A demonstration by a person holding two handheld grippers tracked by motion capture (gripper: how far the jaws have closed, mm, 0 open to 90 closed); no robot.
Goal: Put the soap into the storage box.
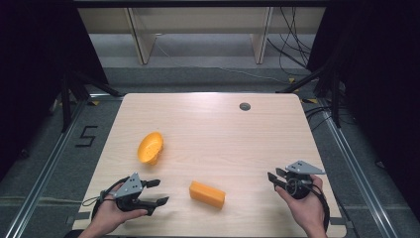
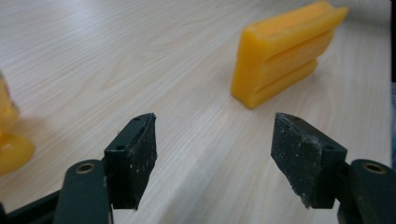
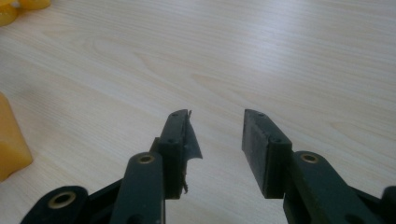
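Here, block [image 1: 207, 194]: orange, grooved, lying free on the table [image 1: 223, 129], cut off in the right gripper view.
Left gripper [image 1: 157, 192]: being held just beside it, jaws spread wide, empty.
Right gripper [image 1: 275, 177]: jaws parted, empty.
Bowl [image 1: 150, 147]: orange, tipped, blurred in the left gripper view.

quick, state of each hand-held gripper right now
Left hand-held gripper: open, holding nothing.
Right hand-held gripper: open, narrower gap, holding nothing.
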